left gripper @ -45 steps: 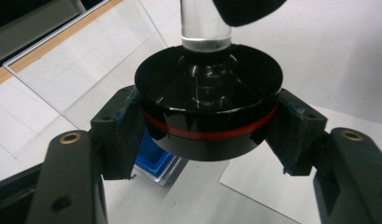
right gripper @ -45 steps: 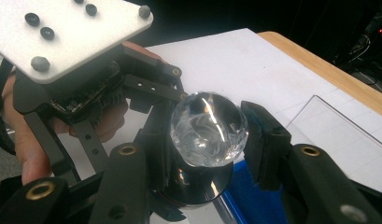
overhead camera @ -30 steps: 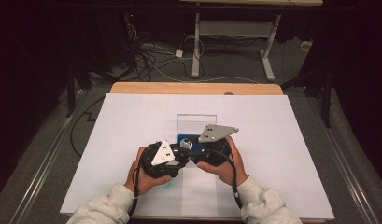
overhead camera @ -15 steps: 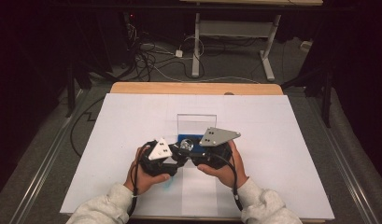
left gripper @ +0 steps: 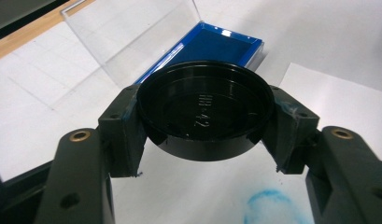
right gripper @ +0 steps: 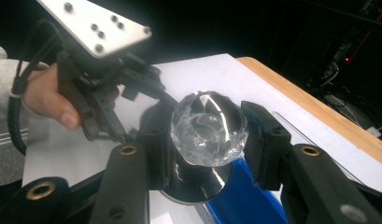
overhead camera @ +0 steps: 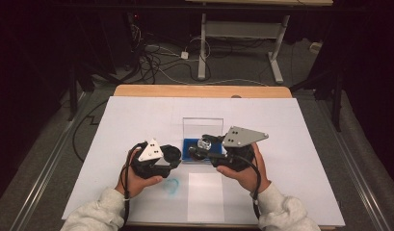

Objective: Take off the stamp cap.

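Left hand-held gripper (left gripper: 205, 140): pinching black round lid (left gripper: 205, 116) by its rim, blue tray (left gripper: 216, 46) with upright clear cover (left gripper: 132, 32) just beyond. Right hand-held gripper (right gripper: 208, 135): clamped on faceted crystal ball (right gripper: 208, 128), black base (right gripper: 198, 184) beneath it, held above blue tray, close beside left hand-held gripper, over white table (overhead camera: 291, 125).

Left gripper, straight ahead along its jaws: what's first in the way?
Probably the blue tray of the open clear box: it lies just beyond the black disc that the left gripper clamps. Depth is hard to judge; the right gripper's crystal ball hovers nearby.
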Demonstrator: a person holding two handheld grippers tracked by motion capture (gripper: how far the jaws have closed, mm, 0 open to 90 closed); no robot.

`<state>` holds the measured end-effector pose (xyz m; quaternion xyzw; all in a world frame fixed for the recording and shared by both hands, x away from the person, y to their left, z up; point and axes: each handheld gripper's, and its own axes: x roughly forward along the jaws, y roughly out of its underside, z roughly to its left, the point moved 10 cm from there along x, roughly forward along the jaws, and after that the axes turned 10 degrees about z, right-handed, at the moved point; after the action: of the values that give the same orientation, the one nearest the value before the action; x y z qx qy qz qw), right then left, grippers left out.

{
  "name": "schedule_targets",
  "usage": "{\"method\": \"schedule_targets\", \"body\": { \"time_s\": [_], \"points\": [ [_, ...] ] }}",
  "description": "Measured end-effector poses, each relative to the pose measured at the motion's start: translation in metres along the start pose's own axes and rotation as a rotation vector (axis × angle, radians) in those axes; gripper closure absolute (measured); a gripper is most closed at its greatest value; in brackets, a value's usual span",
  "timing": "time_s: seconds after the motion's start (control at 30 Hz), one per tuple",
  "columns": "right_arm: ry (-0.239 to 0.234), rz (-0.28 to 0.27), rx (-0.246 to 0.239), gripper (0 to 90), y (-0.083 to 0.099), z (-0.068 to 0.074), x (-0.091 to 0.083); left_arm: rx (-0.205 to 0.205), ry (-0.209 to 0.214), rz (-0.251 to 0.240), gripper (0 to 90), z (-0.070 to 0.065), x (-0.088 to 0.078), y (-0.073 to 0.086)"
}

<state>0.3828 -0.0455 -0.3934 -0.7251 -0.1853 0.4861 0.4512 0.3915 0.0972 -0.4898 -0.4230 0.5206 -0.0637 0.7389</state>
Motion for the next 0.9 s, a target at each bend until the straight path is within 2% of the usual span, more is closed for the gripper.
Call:
{"method": "schedule_targets", "body": {
  "time_s": [0.37,0.53,0.9],
  "points": [
    [0.048,0.038,0.031,56.7,0.017,-0.021,-0.016,-0.009,-0.035,0.01,36.8,0.012,-0.013,0.014],
    [0.058,0.055,0.035,56.7,0.024,-0.025,-0.02,-0.006,-0.078,0.011,36.8,0.017,-0.021,0.023],
    [0.082,0.079,0.044,56.7,0.037,-0.034,-0.029,-0.016,-0.092,0.021,36.8,0.02,-0.034,0.045]
  ]
}}
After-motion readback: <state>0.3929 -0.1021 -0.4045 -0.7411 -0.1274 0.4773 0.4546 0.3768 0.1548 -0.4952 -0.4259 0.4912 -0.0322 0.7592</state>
